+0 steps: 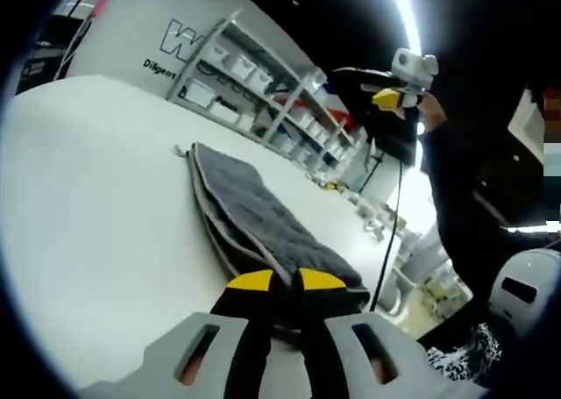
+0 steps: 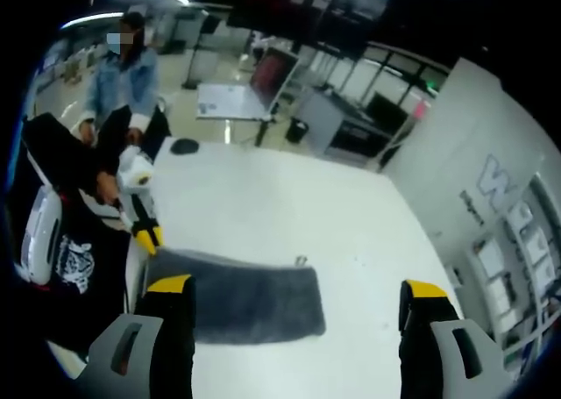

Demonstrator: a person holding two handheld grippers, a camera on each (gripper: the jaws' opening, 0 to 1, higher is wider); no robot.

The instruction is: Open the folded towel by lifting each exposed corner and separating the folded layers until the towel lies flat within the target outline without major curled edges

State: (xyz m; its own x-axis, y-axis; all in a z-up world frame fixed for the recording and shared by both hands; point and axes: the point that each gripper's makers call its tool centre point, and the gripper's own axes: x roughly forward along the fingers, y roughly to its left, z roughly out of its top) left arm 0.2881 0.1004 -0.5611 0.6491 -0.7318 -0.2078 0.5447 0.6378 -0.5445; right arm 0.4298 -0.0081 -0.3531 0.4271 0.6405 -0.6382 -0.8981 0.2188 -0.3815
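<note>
Nearest the lens in the left gripper view, the left gripper (image 1: 285,285) has its yellow-tipped black jaws pressed together on the near end of the folded towel (image 1: 254,210). It seems to be pinching the edge there, though the jaws hide the contact itself. The towel is a grey, plush terry cloth with a paler stitched border, folded into a long narrow strip of at least two layers that lies flat on the smooth white worktop (image 1: 96,188). A small hanging loop pokes out at its far corner.

In the right gripper view, the right gripper (image 2: 298,298) hangs above the worktop with its jaws spread wide, holding nothing; the towel lies below and between them, towards the left jaw. The left gripper meets its left end.

By the look of it the cloth is soft, light and limp — it will sag and drag rather than keep its shape, so a single top layer at an exposed corner is the sensible place to take hold.

Farther off stand shelving racks with bins, a lettered white wall and a bystander in a denim jacket (image 2: 123,83).
</note>
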